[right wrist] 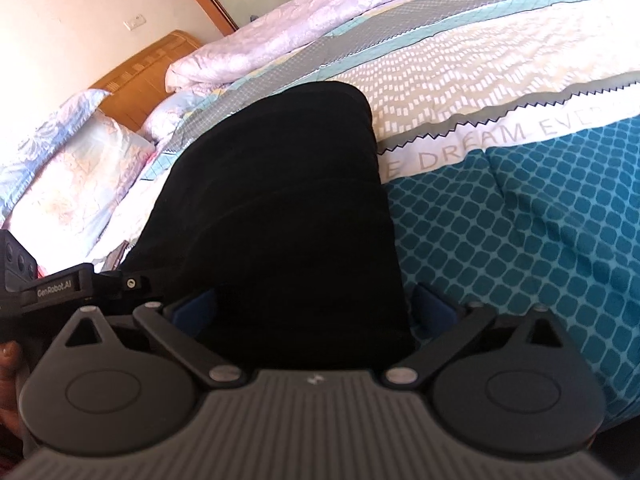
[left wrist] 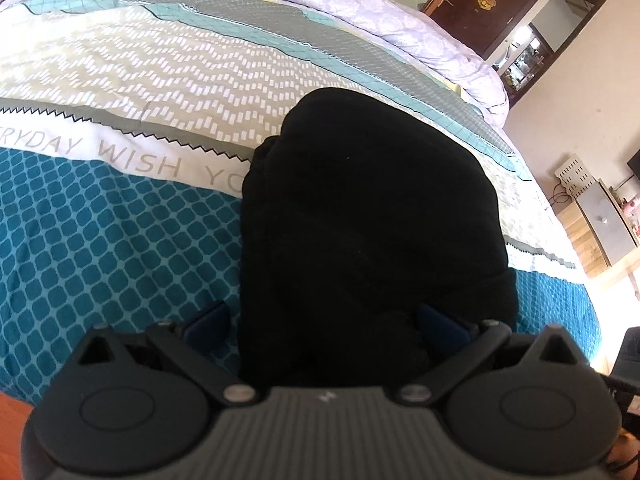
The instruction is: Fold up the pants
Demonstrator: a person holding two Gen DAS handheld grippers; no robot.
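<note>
Black pants [left wrist: 368,216] lie folded in a thick bundle on the patterned bedspread [left wrist: 120,220]. In the left wrist view my left gripper [left wrist: 324,320] is open, its blue pads [left wrist: 210,318] set wide on both sides of the bundle's near end. In the right wrist view the same pants [right wrist: 280,200] fill the middle. My right gripper [right wrist: 316,308] is open too, with its blue pads [right wrist: 430,306] on either side of the near edge of the cloth. Neither gripper pinches the fabric.
A rolled lilac quilt [left wrist: 400,28] lies along the far side of the bed. Pillows [right wrist: 60,160] and a wooden headboard [right wrist: 148,68] are at the left in the right wrist view. A dark cabinet [left wrist: 500,8] and the bed's edge [left wrist: 560,280] are at the right.
</note>
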